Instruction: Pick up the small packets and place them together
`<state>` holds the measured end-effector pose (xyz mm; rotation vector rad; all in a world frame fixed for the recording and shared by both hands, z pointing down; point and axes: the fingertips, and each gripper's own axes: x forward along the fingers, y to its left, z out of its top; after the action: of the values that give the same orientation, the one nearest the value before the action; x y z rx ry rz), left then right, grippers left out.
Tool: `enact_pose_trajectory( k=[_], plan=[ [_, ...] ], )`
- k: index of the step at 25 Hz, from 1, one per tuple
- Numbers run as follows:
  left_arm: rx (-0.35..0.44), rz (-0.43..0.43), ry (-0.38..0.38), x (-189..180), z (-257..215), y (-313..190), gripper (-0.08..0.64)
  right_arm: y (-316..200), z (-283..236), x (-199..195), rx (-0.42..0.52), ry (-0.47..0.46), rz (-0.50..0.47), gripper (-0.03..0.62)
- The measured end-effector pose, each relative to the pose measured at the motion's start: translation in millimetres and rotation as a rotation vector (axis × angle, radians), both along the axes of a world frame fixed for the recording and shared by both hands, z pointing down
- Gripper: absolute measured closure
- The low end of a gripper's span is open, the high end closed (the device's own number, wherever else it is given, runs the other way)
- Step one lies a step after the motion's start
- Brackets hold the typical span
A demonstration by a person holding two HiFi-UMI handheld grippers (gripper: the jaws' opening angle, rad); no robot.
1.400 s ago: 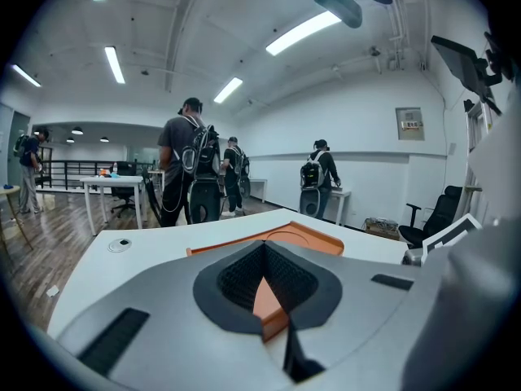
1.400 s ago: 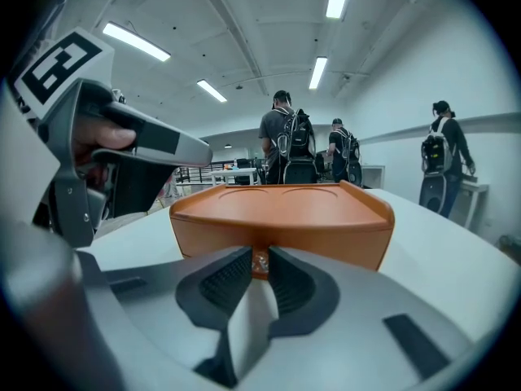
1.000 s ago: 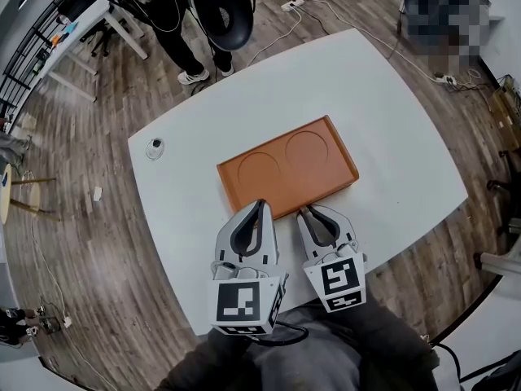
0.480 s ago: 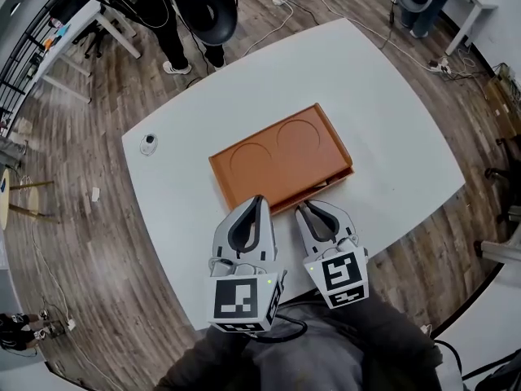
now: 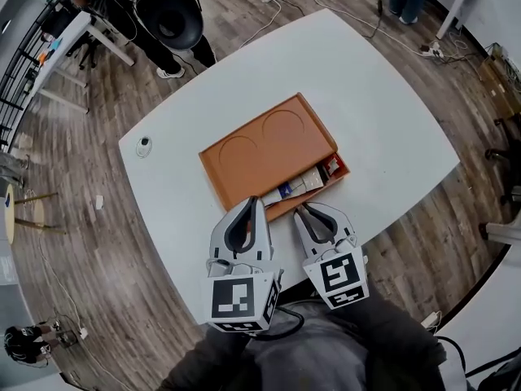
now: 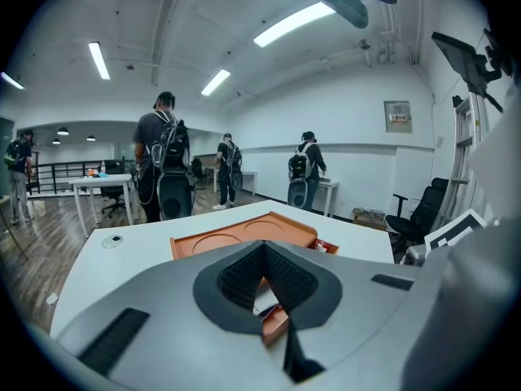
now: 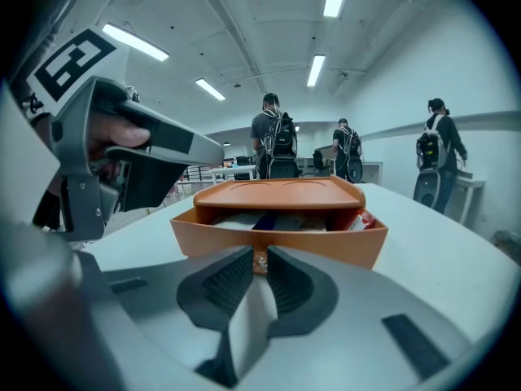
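Since a second ago the drawer [image 7: 326, 241] has slid out of the orange box [image 5: 260, 149], baring packets [image 5: 308, 182] we see only partly under its top. Our right gripper [image 5: 299, 210] pinches the drawer's knob [image 7: 259, 260]; our left gripper [image 5: 259, 203] has its jaws together, empty.

Table [image 5: 391, 129]: carries the box; a small round fitting [image 5: 144, 146] sits well apart, to its left.
Box [image 5: 260, 149]: mid-table, with its drawer [image 7: 326, 239] out toward the person.
Packets [image 5: 308, 181]: side by side in the drawer.
Knob [image 7: 260, 260]: on the drawer's front, between the right tool's [image 5: 299, 212] jaws.
Left tool [image 5: 259, 204]: just beside the right tool, before the drawer's left corner.
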<state>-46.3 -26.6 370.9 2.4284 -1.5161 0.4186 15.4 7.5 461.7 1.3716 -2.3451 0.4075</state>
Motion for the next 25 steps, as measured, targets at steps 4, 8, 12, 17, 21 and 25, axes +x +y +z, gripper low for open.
enact_pose_trajectory(
  k=[4,8,12,17,21,25],
  plan=[
    [-0.001,0.012,-0.009,4.8,-4.0,7.8,0.563,10.4,-2.0,3.9,-0.004,-0.013,0.009,0.534],
    [-0.001,0.026,-0.019,5.9,-5.4,14.0,0.563,20.1,-2.5,5.3,-0.010,-0.023,0.017,0.534],
    [-0.004,0.037,-0.026,7.7,-4.4,19.3,0.563,29.8,-2.5,8.2,-0.003,-0.021,0.030,0.534],
    [-0.007,0.055,-0.031,15.2,-2.6,23.0,0.563,37.5,-4.5,15.5,0.015,-0.031,0.047,0.541],
    [-0.009,0.066,-0.034,21.2,0.4,24.7,0.563,42.0,-3.2,18.9,0.022,-0.034,0.057,0.549],
    [-0.005,0.070,-0.034,25.8,1.1,27.3,0.563,48.0,-2.8,21.2,0.021,-0.035,0.056,0.553]
  ],
)
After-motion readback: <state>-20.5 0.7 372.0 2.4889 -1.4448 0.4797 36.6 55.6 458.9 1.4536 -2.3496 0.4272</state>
